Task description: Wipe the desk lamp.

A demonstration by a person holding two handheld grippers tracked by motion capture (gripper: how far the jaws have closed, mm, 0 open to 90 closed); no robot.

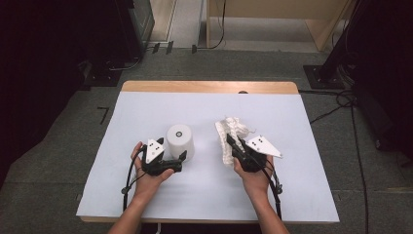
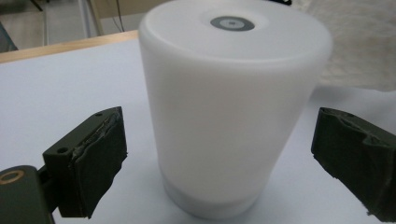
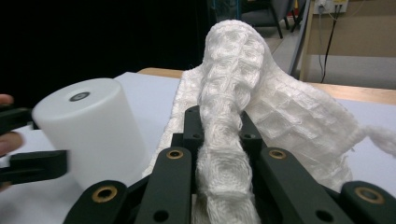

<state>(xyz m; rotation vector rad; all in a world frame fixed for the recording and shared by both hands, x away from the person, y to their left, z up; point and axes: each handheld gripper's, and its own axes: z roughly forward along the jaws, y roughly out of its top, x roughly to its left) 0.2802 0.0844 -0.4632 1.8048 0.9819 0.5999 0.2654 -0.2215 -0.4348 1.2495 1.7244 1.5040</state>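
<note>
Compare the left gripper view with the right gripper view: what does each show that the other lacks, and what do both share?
Left gripper view: the left gripper with its jaws open and a gap on each side of the white cylinder.
Right gripper view: the right gripper shut on a bunched fold of the white cloth.
Both: the cylinder, the cloth and the white table cover.

White cylinder (image 1: 180, 141) upright on table; crumpled white cloth (image 1: 231, 134) beside it.
</note>
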